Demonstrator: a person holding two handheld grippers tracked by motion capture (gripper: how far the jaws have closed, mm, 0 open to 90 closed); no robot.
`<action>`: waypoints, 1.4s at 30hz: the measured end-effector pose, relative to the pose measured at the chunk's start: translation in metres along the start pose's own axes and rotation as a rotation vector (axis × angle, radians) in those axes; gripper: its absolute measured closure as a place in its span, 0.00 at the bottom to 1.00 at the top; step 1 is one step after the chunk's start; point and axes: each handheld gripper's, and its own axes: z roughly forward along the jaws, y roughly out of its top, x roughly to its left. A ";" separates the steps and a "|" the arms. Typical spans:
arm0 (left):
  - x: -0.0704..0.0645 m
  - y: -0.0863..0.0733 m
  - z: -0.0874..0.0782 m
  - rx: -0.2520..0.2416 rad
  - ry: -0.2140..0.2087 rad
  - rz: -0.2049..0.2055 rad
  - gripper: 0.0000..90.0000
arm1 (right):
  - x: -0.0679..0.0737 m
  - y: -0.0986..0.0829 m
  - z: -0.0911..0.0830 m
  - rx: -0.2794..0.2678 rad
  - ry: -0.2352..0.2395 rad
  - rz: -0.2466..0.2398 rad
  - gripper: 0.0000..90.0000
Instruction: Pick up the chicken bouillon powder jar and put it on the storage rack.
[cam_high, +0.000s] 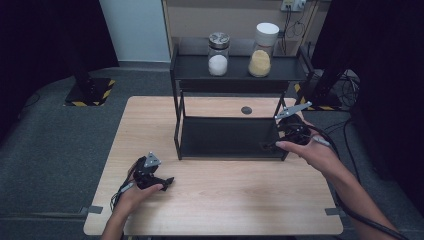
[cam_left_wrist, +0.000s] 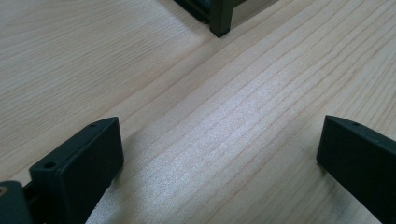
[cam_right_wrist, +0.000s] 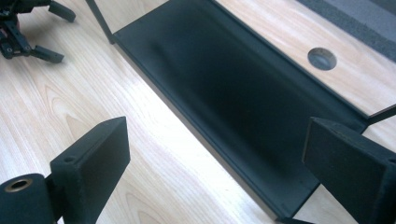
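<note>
My left gripper (cam_high: 167, 183) rests low over the front left of the wooden table (cam_high: 225, 200), held in a hand. In the left gripper view it (cam_left_wrist: 219, 135) is open, with bare wood between its jaws and a black rack leg (cam_left_wrist: 219, 18) ahead. My right gripper (cam_high: 272, 143) hovers at the right front corner of the black two-tier rack (cam_high: 230, 137). In the right gripper view it (cam_right_wrist: 217, 140) stands open over the rack's lower shelf (cam_right_wrist: 224, 88), holding nothing. The left gripper (cam_right_wrist: 23, 28) also appears far off at that view's top left.
On the rack's top shelf (cam_high: 235, 75) stand a jar of white powder (cam_high: 218, 55) with a metal lid and a jar of yellow grains (cam_high: 261, 50) with a white lid. A round cable hole (cam_high: 246, 110) sits in the table behind the rack.
</note>
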 end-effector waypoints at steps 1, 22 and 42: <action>0.000 0.000 0.000 0.000 0.000 0.000 0.00 | 0.000 -0.001 0.001 0.001 0.003 0.002 0.09; -0.001 -0.001 -0.001 -0.001 0.000 -0.001 0.00 | 0.012 -0.043 0.036 0.018 0.045 0.030 0.08; -0.001 -0.001 -0.001 0.001 -0.001 0.000 0.00 | 0.014 -0.097 0.065 -0.019 0.083 0.066 0.08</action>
